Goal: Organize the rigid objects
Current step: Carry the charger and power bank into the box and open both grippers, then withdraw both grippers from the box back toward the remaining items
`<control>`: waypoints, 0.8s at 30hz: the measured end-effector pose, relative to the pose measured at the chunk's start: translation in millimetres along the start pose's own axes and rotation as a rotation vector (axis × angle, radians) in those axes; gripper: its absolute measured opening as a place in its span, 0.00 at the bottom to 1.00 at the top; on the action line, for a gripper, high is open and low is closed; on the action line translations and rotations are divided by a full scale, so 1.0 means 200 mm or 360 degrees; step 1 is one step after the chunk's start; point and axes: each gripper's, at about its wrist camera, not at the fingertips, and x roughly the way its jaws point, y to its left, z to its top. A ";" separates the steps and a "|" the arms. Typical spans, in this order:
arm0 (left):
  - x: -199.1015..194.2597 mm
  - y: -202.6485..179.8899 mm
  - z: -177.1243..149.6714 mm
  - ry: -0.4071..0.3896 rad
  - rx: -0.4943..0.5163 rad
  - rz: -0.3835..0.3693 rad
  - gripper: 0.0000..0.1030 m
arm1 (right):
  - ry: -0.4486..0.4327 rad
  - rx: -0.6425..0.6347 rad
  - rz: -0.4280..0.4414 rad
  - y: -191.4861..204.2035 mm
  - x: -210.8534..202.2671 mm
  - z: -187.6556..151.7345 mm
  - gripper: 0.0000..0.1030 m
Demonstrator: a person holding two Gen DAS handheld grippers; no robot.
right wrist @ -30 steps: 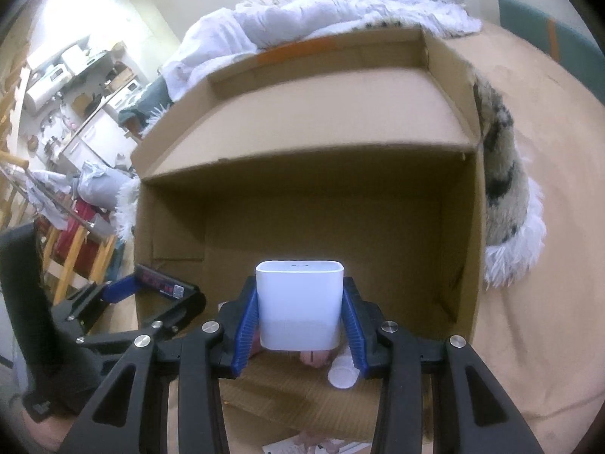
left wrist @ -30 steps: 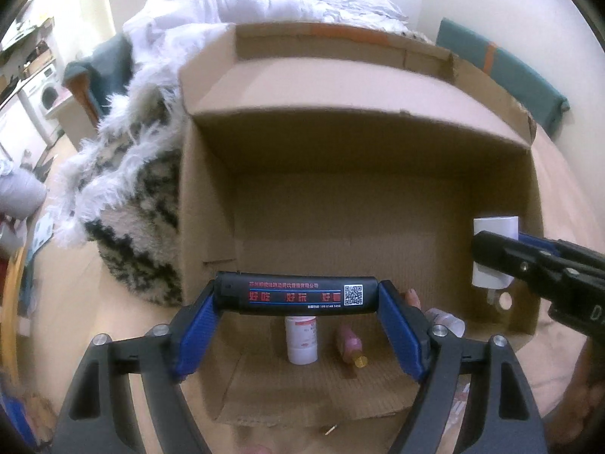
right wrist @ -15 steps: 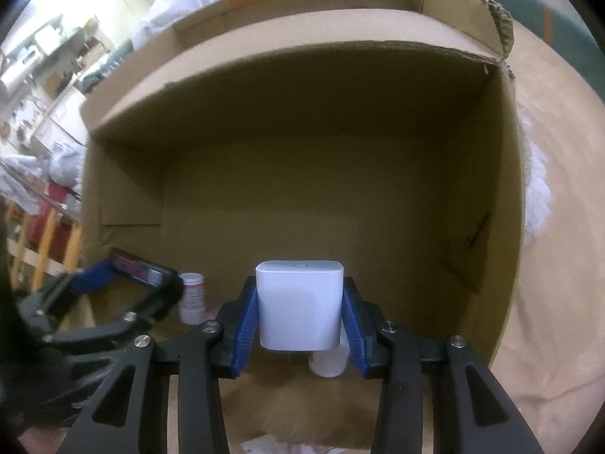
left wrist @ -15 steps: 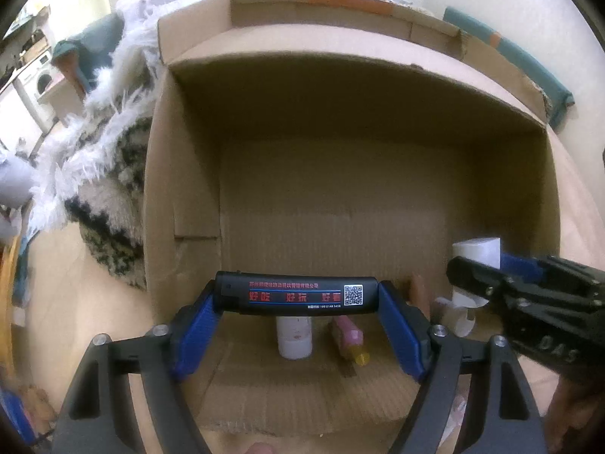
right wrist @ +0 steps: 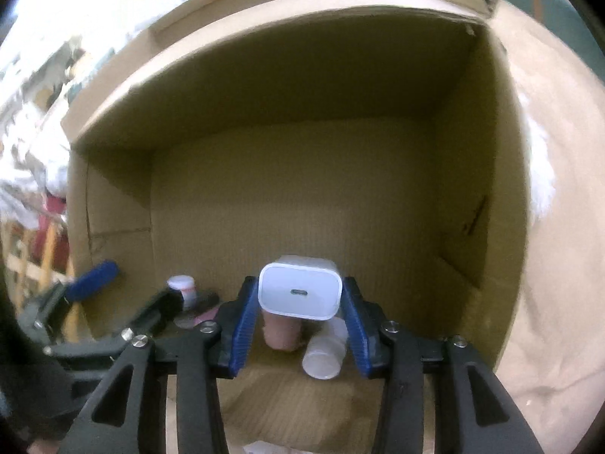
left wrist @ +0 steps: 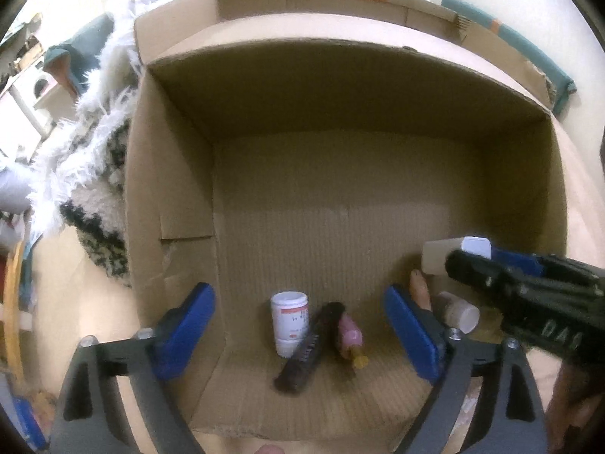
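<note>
Resting in corrugated cardboard box [left wrist: 170,174]: black cylindrical tube [left wrist: 308,348]

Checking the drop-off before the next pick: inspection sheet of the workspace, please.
Surface: beige cloth surface under an open brown cardboard box.
Job's things: black cylindrical tube lies on the box floor between a white plastic bottle and a small pink bottle; white charger block sits between the right pads, apparently loose.
Clutter: shaggy black-and-white throw left of the box.
Grippers: left gripper open and empty, jaws just opened wider; right gripper jaws just been opening.
Cables: nothing seen.
Surroundings: teal cushion behind the box; the room beyond is blurred.
</note>
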 end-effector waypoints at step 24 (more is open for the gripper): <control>-0.21 -0.03 -0.10 -0.0092 -0.0038 -0.0037 0.95 | -0.0248 0.0137 0.0202 -0.09 -0.22 -0.01 0.93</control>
